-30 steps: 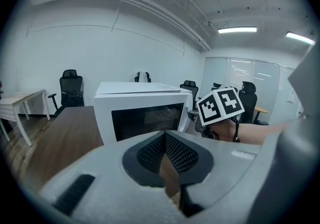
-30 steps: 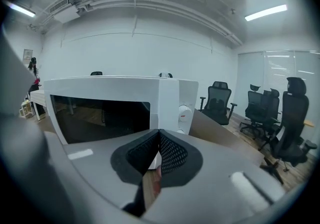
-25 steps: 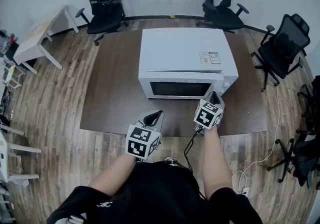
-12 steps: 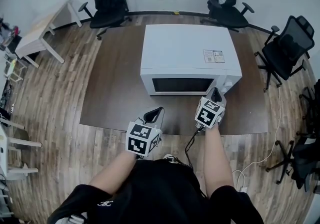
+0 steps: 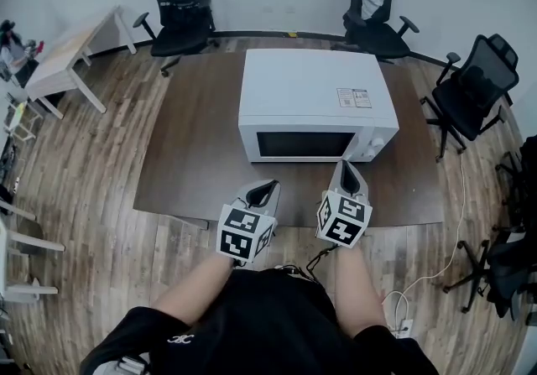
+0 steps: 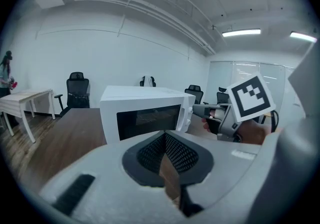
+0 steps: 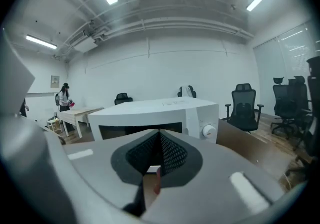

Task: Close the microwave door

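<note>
The white microwave (image 5: pixel 315 96) stands on the brown table (image 5: pixel 197 147), and its dark-windowed door (image 5: pixel 306 145) lies flush with the front. It also shows in the left gripper view, microwave (image 6: pixel 145 110), and in the right gripper view, microwave (image 7: pixel 165 113), with its knob (image 7: pixel 208 130) at the right. My right gripper (image 5: pixel 346 169) is shut and empty, hanging a short way in front of the microwave's right end without touching it. My left gripper (image 5: pixel 262 191) is shut and empty too, near the table's front edge and below the door's left part. Its own view shows the jaws of the left gripper (image 6: pixel 164 135) closed, with the right gripper (image 6: pixel 199 111) off to the right.
Black office chairs (image 5: pixel 178 2) ring the far and right sides of the table. A white desk (image 5: pixel 63 59) stands at the left, with a person (image 7: pixel 64 98) beyond it. A cable (image 5: pixel 445 264) trails over the wooden floor at the right.
My right gripper has drawn back from the microwave's front right corner toward me and risen. The left gripper has stayed put. The door looks closed throughout.
</note>
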A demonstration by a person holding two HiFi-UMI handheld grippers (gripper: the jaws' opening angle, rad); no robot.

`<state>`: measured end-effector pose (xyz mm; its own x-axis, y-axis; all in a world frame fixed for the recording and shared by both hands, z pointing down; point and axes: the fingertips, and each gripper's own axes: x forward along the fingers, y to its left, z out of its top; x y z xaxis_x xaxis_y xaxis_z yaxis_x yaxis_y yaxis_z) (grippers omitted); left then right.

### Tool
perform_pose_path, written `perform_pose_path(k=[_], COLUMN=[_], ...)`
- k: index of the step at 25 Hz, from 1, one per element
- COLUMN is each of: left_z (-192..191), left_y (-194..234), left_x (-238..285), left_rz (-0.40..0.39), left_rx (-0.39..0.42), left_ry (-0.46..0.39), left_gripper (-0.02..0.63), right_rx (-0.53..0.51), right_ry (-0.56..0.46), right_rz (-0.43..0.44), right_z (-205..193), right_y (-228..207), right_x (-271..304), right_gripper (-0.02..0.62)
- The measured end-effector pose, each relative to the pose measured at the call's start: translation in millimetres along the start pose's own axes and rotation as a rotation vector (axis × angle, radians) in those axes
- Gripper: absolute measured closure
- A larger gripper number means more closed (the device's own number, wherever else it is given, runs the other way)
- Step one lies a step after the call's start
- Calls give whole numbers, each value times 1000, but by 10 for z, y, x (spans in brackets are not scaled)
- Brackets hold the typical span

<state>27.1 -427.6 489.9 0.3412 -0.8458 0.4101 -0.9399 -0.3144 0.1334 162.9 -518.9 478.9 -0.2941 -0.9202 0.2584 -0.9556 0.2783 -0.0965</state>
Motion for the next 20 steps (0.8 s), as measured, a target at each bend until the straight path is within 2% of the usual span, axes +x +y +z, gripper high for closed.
perform_pose_path(k=[7,12,16,20], left_z=[73,116,108,87], left_y=[-37,-5,-5,0], left_x=[-136,-245,-259,-274], left_rz=[14,30,31,36], left_rx=[6,-8,-12,-11], left_ry=[-59,-85,-93,-94], left_gripper=[598,598,598,598], right_rx=[-8,-35,-108,-108], right_ry=[-117,-122,-125,-105], right_rz=[55,70,68,89], right_z=[329,307,216,112], right_y=[235,367,470,551], right_x=[-520,-686,-732,-763], right_gripper=[589,589,589,589])
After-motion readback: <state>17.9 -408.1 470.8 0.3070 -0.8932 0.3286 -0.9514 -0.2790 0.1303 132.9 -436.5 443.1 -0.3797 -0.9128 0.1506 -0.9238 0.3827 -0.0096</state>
